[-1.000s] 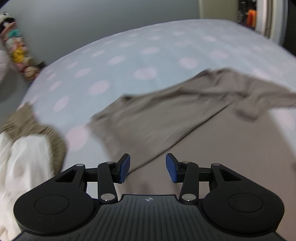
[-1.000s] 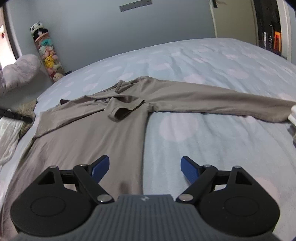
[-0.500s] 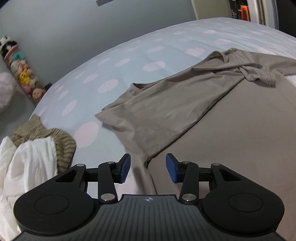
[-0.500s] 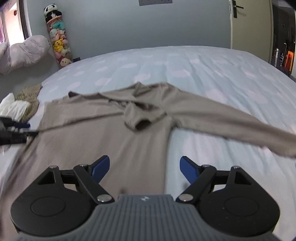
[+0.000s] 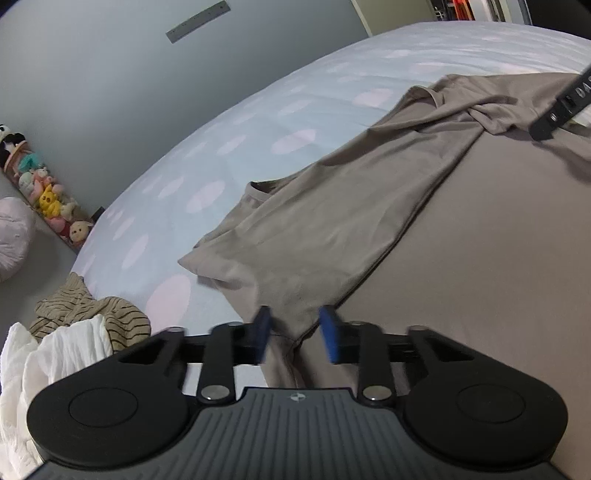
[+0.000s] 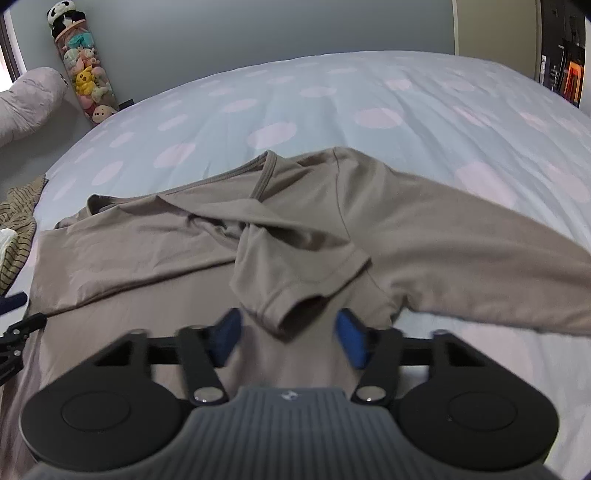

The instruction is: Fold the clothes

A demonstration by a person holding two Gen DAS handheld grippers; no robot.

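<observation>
In the left view the limp, light shirt (image 5: pixel 424 236) is spread on the bed (image 5: pixel 258 122), its low-centre edge between the closing left gripper (image 5: pixel 295 334), while in the right view the folded cuff (image 6: pixel 299 295) is straddled by the narrowing right gripper (image 6: pixel 288 338), neither yet pinching.

Bedroom surroundings beyond the folding work

A pale blue bedspread (image 6: pixel 332 96) with pink dots covers the bed; at 10 o'clock in the right wrist view a clear tube of plush toys (image 6: pixel 83 70) stands against the grey wall (image 6: pixel 258 29), a pinkish cushion (image 6: pixel 29 99) beside it, and a door (image 6: pixel 495 33) shows at 1 o'clock
</observation>
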